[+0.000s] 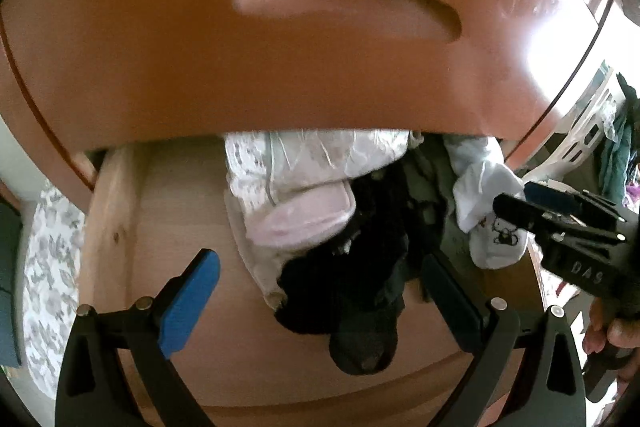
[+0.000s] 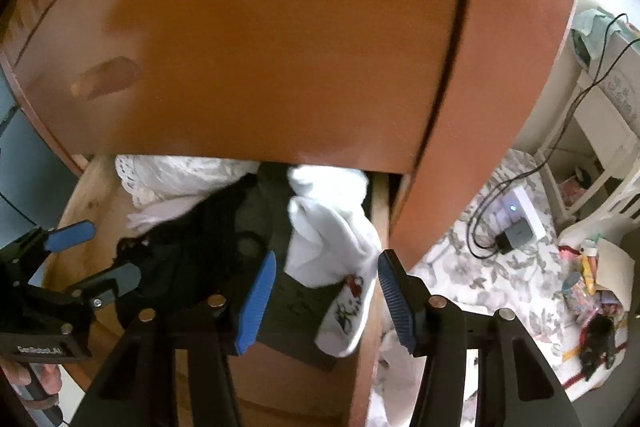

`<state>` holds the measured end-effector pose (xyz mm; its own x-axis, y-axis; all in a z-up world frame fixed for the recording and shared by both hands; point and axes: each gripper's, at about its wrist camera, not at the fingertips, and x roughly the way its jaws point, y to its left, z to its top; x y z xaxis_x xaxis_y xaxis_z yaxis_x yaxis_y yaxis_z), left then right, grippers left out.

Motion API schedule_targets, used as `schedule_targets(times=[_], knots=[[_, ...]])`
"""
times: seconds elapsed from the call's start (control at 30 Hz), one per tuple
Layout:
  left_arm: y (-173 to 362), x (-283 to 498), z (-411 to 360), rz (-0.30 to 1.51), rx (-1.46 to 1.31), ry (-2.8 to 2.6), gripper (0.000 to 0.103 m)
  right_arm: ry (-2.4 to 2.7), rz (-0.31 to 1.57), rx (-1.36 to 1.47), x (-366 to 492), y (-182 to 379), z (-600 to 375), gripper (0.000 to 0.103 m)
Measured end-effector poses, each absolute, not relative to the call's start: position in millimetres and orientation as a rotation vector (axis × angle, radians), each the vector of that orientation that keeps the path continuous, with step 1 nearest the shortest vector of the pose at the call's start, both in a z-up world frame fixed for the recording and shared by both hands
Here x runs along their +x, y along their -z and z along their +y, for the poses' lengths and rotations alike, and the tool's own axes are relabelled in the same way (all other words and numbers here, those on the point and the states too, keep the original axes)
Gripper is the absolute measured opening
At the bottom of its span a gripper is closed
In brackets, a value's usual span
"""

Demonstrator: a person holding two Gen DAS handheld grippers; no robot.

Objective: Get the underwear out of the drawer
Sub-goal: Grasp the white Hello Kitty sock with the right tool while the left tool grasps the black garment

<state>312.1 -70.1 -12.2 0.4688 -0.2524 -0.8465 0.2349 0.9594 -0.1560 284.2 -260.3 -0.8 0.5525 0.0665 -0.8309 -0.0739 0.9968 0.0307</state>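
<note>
The open pale-wood drawer (image 1: pixel 120 239) sits pulled out beneath a glossy reddish-brown drawer front (image 1: pixel 280 75) with a recessed oval handle (image 1: pixel 344 7). Inside the drawer lies a heap of underwear: a white crinkled garment with lace trim (image 1: pixel 316 151) at the back, a pale pink padded piece (image 1: pixel 304 219) in front of it, a black lacy garment (image 1: pixel 352 267) spilling toward the near edge, and a white cotton piece with a cartoon print (image 2: pixel 344 303) against the right side wall. The left tool (image 1: pixel 320 283) hangs over the drawer with its blue-padded fingers (image 1: pixel 190 303) spread wide on either side of the black garment, gripping nothing. The right tool (image 2: pixel 326 299) stands about half open, its blue ribbed pads (image 2: pixel 258 301) flanking the white printed piece and the drawer's right wall without pressing on the cloth. A hand (image 1: pixel 612 335) grips the right tool's handle at the edge of the left wrist view. Beside the chest, a floral-patterned rug (image 2: pixel 480 267) carries a white power strip (image 2: pixel 516 215) with a black cable (image 2: pixel 560 131).
</note>
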Motion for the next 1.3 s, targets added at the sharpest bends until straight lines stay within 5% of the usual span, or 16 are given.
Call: schedule_targets(times=[0.9, 1.07, 1.3], knots=[[12, 344, -67, 1.153, -0.088, 0.346, 0.101, -0.037, 0.983, -0.056, 298, 10, -243, 0.056], [16, 344, -76, 1.191, -0.03, 0.344, 0.101, -0.021, 0.988, -0.05, 299, 11, -245, 0.036], [17, 331, -104, 1.177, 0.108, 0.376, 0.101, -0.041, 1.007, -0.029, 300, 15, -246, 0.031]])
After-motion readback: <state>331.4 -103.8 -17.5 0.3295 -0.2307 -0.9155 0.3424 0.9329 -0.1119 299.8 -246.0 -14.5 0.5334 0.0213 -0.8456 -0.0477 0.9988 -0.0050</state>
